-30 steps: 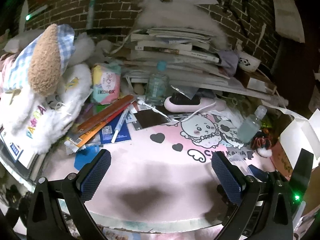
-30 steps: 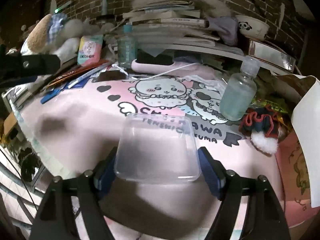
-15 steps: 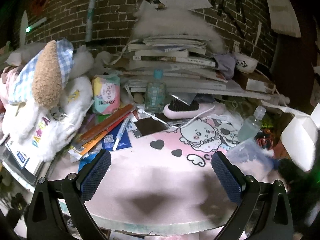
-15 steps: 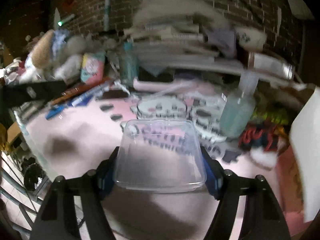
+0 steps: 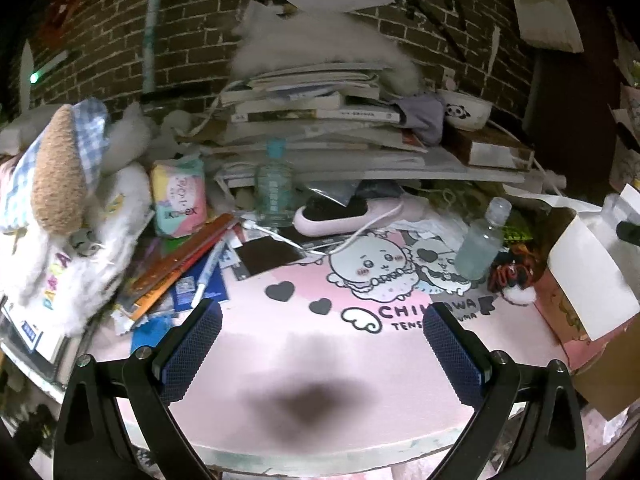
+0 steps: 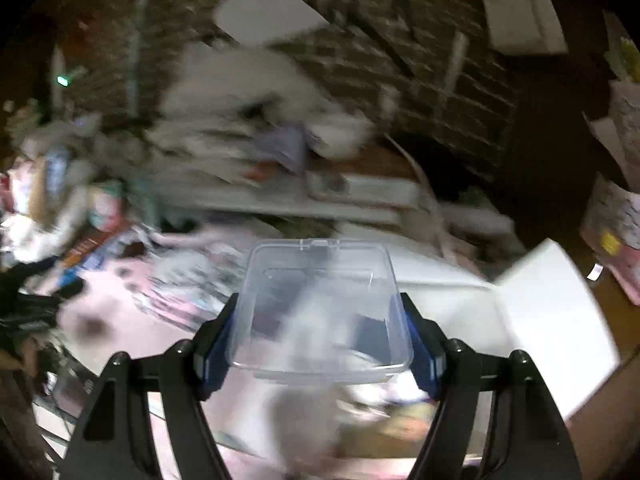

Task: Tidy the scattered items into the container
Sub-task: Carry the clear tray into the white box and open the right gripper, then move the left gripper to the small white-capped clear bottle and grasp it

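Note:
My right gripper [image 6: 318, 306] is shut on a clear plastic container [image 6: 320, 280], held in the air by its two long sides; the view behind it is blurred. My left gripper [image 5: 320, 312] hangs open and holds nothing, low over the pink cartoon mat [image 5: 360, 360]. Scattered on and around the mat are a small clear bottle [image 5: 480, 244], a red-and-black hair tie with a white pompom [image 5: 512, 276], pens and pencils [image 5: 200, 264], a tissue pack [image 5: 180, 200] and a blue-capped bottle [image 5: 274, 188].
A tall stack of books [image 5: 320, 120] and a panda bowl [image 5: 466, 114] line the brick wall. Plush toys [image 5: 60, 184] crowd the left edge. A white open box [image 6: 552, 320] stands at the right. A pink power strip [image 5: 352, 212] with a white cable lies mid-table.
The right gripper has closed on the clear container, lifted it off the mat and swung it up and to the right, toward the white box. The left gripper has drifted only slightly.

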Action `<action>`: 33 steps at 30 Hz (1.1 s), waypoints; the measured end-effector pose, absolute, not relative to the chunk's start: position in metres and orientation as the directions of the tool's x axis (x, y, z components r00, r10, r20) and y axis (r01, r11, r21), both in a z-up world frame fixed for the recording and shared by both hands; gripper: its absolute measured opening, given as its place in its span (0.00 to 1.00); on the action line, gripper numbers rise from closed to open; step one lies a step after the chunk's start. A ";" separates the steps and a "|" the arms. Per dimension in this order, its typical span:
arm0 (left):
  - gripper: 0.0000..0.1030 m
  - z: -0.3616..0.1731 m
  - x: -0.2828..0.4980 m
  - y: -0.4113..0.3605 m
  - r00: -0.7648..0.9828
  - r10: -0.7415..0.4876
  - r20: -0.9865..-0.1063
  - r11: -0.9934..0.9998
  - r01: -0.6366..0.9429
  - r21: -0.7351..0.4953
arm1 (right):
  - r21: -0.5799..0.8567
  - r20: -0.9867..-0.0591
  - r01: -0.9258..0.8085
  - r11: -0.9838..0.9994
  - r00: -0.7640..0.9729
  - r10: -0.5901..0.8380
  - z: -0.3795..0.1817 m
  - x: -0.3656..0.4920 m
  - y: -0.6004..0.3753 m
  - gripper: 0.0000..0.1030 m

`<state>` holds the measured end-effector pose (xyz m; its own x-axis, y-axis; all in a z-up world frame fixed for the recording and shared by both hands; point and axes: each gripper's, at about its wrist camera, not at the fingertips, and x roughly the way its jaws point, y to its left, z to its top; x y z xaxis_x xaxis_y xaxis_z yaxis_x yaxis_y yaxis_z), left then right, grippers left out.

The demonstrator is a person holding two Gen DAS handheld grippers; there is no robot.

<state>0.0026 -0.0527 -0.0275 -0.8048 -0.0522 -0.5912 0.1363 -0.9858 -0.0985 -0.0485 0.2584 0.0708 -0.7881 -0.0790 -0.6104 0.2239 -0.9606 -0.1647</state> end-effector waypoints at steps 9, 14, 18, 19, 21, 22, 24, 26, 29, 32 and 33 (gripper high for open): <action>0.98 -0.030 -0.002 -0.043 -0.793 -0.044 -0.607 -0.989 0.121 -0.086 | -0.208 -0.816 0.254 -0.945 -0.577 0.025 0.042 -0.086 0.309 0.69; 0.98 -0.033 -0.003 -0.040 -0.788 -0.032 -0.615 -0.990 0.109 -0.089 | -0.192 -0.880 0.292 -0.937 -0.474 0.032 0.027 -0.095 0.315 0.69; 0.98 -0.034 -0.003 -0.039 -0.784 -0.032 -0.620 -0.991 0.108 -0.085 | -0.189 -0.900 0.302 -0.934 -0.433 0.042 0.018 -0.100 0.316 0.69; 0.98 -0.034 -0.003 -0.039 -0.783 -0.030 -0.621 -0.991 0.106 -0.086 | -0.193 -0.901 0.304 -0.933 -0.432 0.045 0.017 -0.100 0.315 0.69; 0.98 -0.034 -0.003 -0.039 -0.783 -0.028 -0.621 -0.991 0.105 -0.087 | -0.202 -0.894 0.299 -0.933 -0.446 0.051 0.021 -0.099 0.314 0.69; 0.98 -0.034 -0.004 -0.039 -0.783 -0.025 -0.622 -0.991 0.103 -0.090 | -0.215 -0.880 0.288 -0.933 -0.471 0.058 0.025 -0.097 0.313 0.69; 0.98 -0.035 -0.004 -0.038 -0.781 -0.022 -0.624 -0.991 0.100 -0.090 | -0.258 -0.829 0.262 -0.930 -0.554 0.074 0.040 -0.091 0.308 0.82; 0.98 -0.035 -0.004 -0.038 -0.780 -0.020 -0.625 -0.991 0.097 -0.089 | -0.277 -0.778 0.250 -0.928 -0.625 0.063 0.054 -0.085 0.301 0.92; 0.98 -0.037 -0.006 -0.038 -0.779 -0.014 -0.627 -0.991 0.092 -0.093 | -0.227 -0.729 0.264 -0.937 -0.684 -0.016 0.073 -0.074 0.289 0.92; 0.98 -0.038 -0.007 -0.040 -0.780 -0.011 -0.626 -0.991 0.093 -0.099 | -0.136 -0.683 0.326 -0.935 -0.715 -0.150 0.086 -0.058 0.268 0.92; 0.98 -0.039 -0.008 -0.041 -0.781 -0.010 -0.625 -0.990 0.093 -0.102 | -0.102 -0.675 0.367 -0.925 -0.708 -0.207 0.088 -0.053 0.258 0.92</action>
<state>-0.0082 -0.0408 -0.0387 -0.7808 -0.0096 -0.6247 0.0934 -0.9904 -0.1015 -0.0530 0.2585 0.0878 -0.7083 -0.2068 -0.6750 0.3672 -0.9245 -0.1020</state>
